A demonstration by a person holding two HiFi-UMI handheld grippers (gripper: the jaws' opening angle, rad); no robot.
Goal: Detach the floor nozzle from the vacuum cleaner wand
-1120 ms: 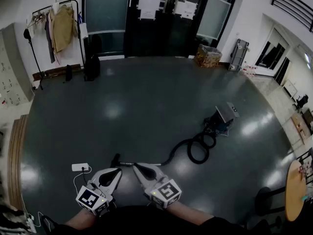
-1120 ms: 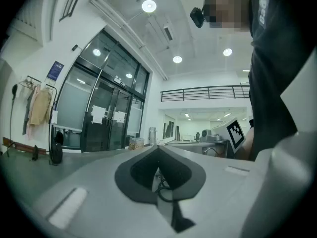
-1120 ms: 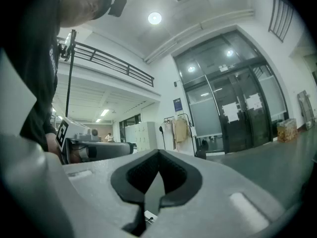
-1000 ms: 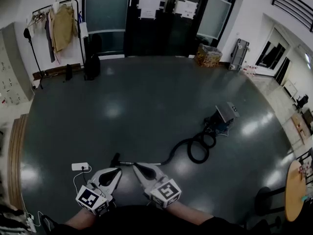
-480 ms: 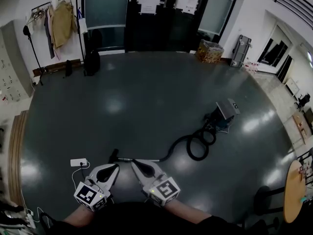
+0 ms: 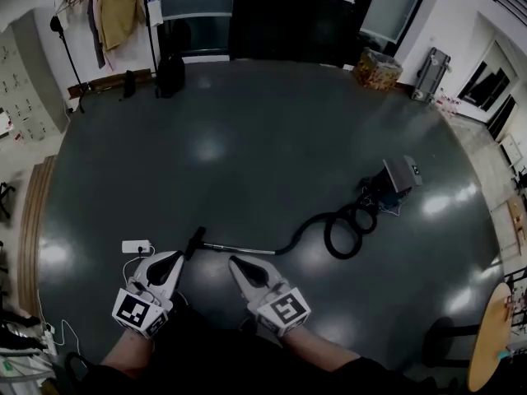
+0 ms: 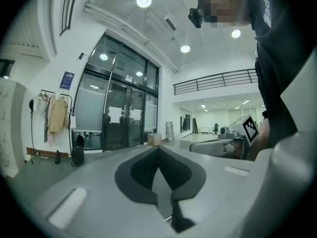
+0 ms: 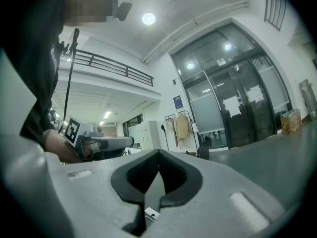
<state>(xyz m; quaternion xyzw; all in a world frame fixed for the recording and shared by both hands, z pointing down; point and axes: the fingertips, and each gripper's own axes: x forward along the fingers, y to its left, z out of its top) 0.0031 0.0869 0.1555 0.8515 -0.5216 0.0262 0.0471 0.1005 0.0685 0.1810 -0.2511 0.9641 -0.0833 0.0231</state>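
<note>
Hose (image 6: 300, 225) loops from the wand (image 6: 243, 248) to the vacuum canister (image 6: 401, 177) at right. A white power strip (image 6: 136, 246) lies left of the floor nozzle (image 6: 195, 243), which rests just above my fingertips at lower centre. My left gripper (image 6: 179, 258) and right gripper (image 6: 233, 262) are clenched on nothing. The floor (image 6: 247, 138) is dark and glossy, with glass doors (image 6: 288, 15) and a coat rack (image 6: 119, 11) along the top. Since a second ago the doors have slid up the frame and my grippers have spread apart.
</note>
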